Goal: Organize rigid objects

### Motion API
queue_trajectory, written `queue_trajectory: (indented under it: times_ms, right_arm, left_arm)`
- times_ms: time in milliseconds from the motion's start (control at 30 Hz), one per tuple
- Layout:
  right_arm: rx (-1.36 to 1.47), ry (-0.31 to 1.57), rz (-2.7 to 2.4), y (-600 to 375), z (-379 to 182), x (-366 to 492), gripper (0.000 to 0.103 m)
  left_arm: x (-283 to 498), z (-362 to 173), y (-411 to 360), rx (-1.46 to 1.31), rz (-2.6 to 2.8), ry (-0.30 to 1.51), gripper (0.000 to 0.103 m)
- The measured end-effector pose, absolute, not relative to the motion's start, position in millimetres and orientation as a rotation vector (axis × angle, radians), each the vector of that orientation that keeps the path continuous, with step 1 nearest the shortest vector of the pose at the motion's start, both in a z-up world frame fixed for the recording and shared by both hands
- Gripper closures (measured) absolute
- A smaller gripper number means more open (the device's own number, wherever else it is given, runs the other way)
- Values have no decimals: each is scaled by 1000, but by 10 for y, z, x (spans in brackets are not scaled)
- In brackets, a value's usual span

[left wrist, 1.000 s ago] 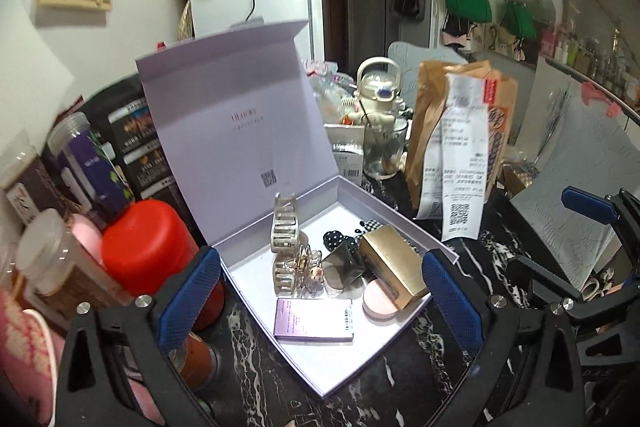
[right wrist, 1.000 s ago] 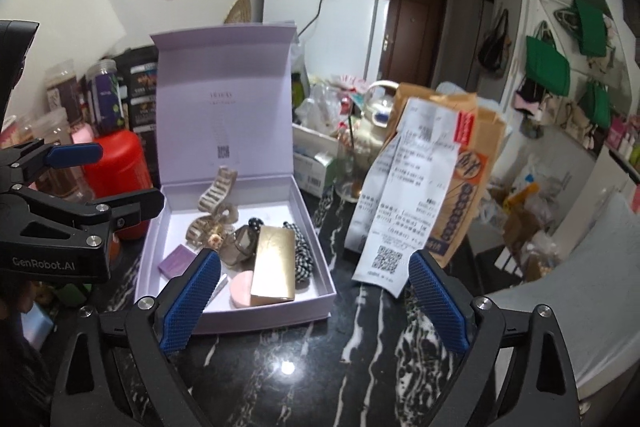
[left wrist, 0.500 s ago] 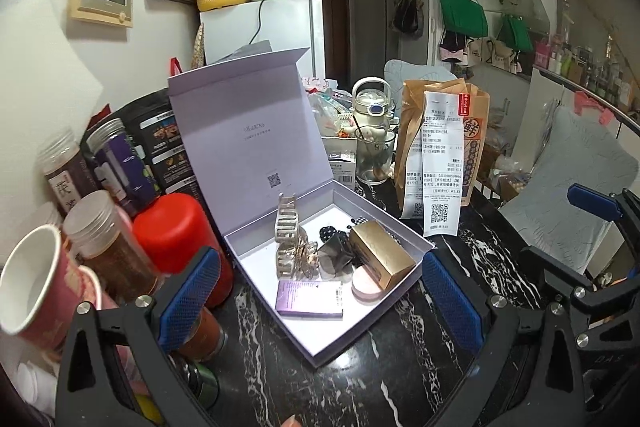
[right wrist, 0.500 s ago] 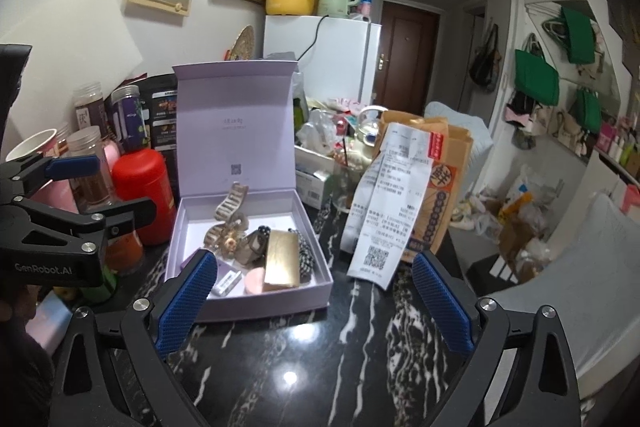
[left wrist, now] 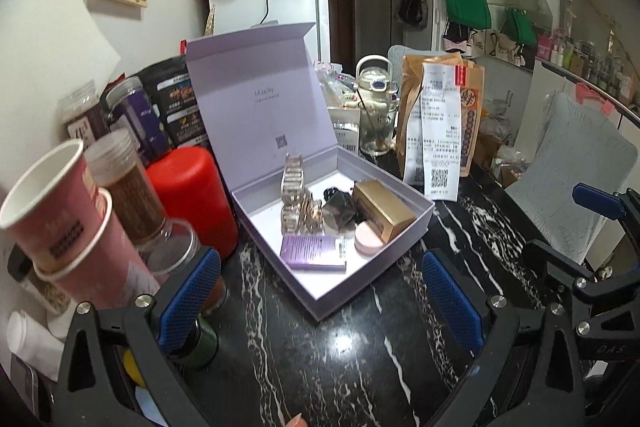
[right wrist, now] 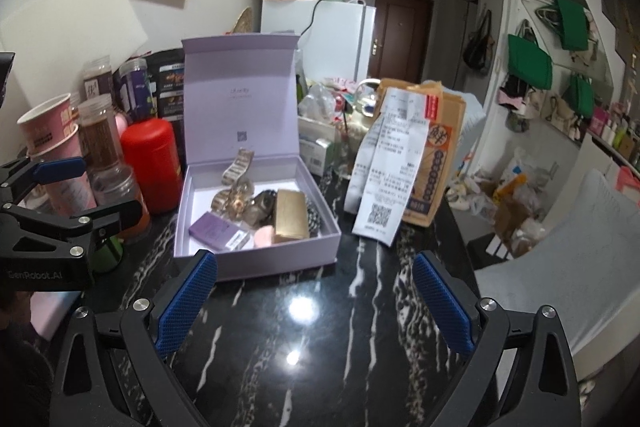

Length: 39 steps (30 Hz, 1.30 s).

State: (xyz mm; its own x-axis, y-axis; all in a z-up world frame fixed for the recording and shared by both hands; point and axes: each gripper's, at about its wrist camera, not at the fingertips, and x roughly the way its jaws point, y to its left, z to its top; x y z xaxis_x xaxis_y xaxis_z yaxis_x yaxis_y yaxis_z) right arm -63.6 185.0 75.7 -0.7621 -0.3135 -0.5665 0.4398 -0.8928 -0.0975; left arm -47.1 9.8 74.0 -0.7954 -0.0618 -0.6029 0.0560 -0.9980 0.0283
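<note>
A lilac gift box (left wrist: 376,279) (right wrist: 280,263) stands on the black marble table with its lid upright. Inside lie a gold case (left wrist: 384,214) (right wrist: 291,214), a purple card pack (left wrist: 312,251) (right wrist: 214,230), a pink round compact (left wrist: 367,242) (right wrist: 263,238), hair claws (left wrist: 294,183) (right wrist: 236,173) and a dotted black item (right wrist: 313,219). My left gripper (left wrist: 320,297) hangs open near the box's front corner, holding nothing. My right gripper (right wrist: 314,301) is open too, over bare table in front of the box. The left gripper's arm (right wrist: 60,223) shows at the left of the right wrist view.
Left of the box crowd a red canister (left wrist: 192,203) (right wrist: 150,165), stacked pink paper cups (left wrist: 68,223), jars (left wrist: 128,187) and dark packets. A brown paper bag with a long receipt (left wrist: 440,131) (right wrist: 404,163) stands to the right, a glass teapot (left wrist: 376,107) behind. Dark marble table (right wrist: 304,347) lies in front.
Both grippers have drawn back and up from the box, which now looks smaller and farther. The cups and jars at the left have come into view. Both stay open.
</note>
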Motion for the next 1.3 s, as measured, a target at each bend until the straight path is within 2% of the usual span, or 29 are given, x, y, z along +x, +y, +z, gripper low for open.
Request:
queue_trajectory:
  times_ms: [433, 1300]
  right_arm:
    - [858, 284, -2566, 1779, 536, -570, 3]
    - [874, 299, -2574, 1745, 509, -580, 3]
  left_arm:
    - [-364, 468, -16, 1067, -2887, 26, 0]
    - [-386, 422, -53, 1113, -2867, 34, 0]
